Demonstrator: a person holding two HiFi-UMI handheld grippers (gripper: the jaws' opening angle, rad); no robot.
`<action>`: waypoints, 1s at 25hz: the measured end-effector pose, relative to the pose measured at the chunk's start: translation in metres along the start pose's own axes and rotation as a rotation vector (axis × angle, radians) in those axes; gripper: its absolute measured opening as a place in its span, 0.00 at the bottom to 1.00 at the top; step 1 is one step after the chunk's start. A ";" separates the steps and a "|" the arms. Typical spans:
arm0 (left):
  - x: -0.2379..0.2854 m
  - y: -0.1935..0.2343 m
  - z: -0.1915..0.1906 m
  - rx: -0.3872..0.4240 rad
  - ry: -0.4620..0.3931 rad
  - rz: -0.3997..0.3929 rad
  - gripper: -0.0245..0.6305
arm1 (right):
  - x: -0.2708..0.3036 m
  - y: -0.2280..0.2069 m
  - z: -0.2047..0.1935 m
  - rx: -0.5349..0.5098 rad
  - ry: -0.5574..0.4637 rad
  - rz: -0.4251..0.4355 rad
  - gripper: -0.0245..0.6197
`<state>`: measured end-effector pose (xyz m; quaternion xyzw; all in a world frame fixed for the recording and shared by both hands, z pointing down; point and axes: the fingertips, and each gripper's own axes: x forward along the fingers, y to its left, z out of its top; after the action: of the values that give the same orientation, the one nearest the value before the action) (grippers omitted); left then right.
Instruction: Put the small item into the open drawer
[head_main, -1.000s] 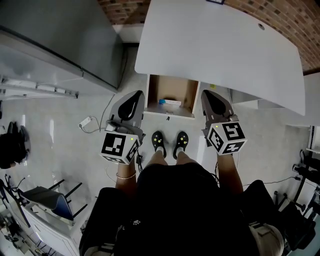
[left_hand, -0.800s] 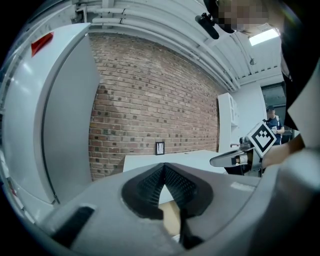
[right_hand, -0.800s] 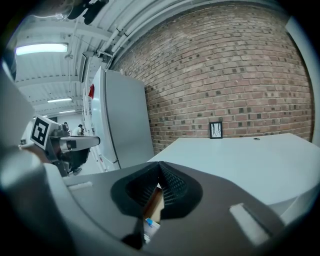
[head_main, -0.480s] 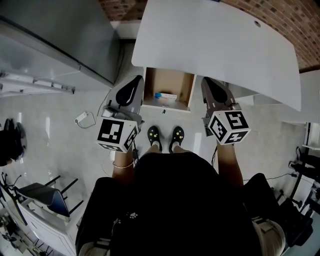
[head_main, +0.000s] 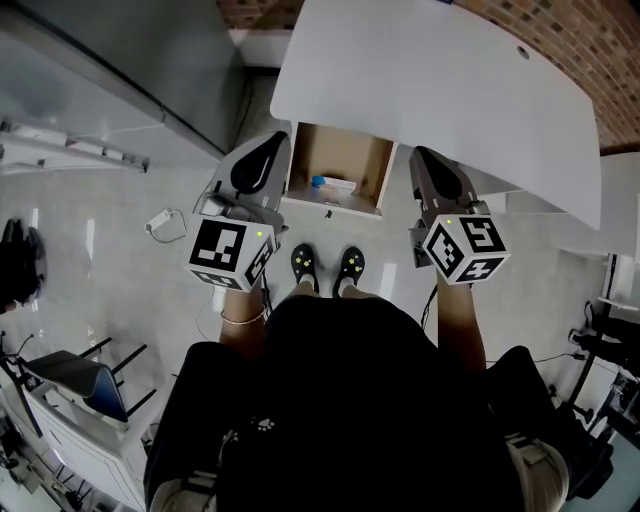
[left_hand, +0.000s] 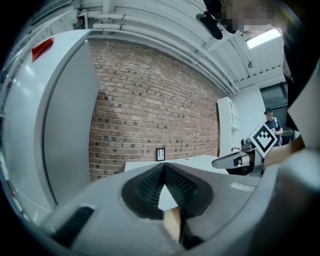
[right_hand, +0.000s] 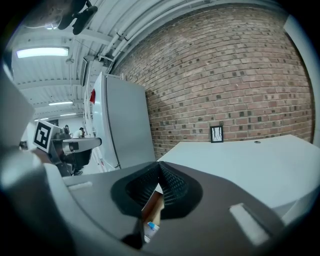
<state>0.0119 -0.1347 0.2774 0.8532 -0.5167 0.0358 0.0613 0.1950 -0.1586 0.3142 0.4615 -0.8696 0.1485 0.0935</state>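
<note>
The small item (head_main: 333, 183) is not in any claw. It lies in the open drawer (head_main: 379, 172), so the job looks done already.

The left claw (left_hand: 164, 167) is closed up tight, its two sides meeting at the tip with nothing between them. The right claw (right_hand: 160, 165) is squeezed together the same way and is empty too. Both claws point forward and a little bit down, one at each side of the drawer, and neither one touches it.

The small item is white with a blue end. From the claws it lies ahead and lower down, in the space between them. It sits a bit to the left of the drawer's middle, in the half closer to the person. So the left claw is a little nearer to it than the right claw. Its long side runs across the drawer, from left to right. Under the right claw's tip you can peek down and see its blue end against the brown wood.

The drawer sticks out from under the white worktop (head_main: 440, 90). Nothing else shows inside it. If any move comes next, my guess is pushing the drawer in, and either claw could do that.

Below the drawer is the pale floor (head_main: 120, 260), with the person's black shoes (head_main: 304, 262) near the drawer front. A big grey cupboard (head_main: 120, 60) stands to the left, and a brick wall (head_main: 560, 30) is at the back.
</note>
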 end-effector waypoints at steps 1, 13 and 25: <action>-0.001 0.001 0.001 -0.001 -0.001 0.003 0.04 | 0.000 0.001 0.000 0.000 0.002 0.002 0.05; -0.008 0.002 -0.004 -0.019 -0.001 0.003 0.04 | 0.000 0.008 -0.007 0.006 0.016 0.014 0.05; -0.006 0.002 -0.006 -0.022 0.004 0.007 0.04 | 0.000 0.005 -0.009 0.022 0.016 0.017 0.05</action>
<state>0.0073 -0.1290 0.2826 0.8505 -0.5200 0.0322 0.0717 0.1909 -0.1527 0.3218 0.4539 -0.8711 0.1625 0.0940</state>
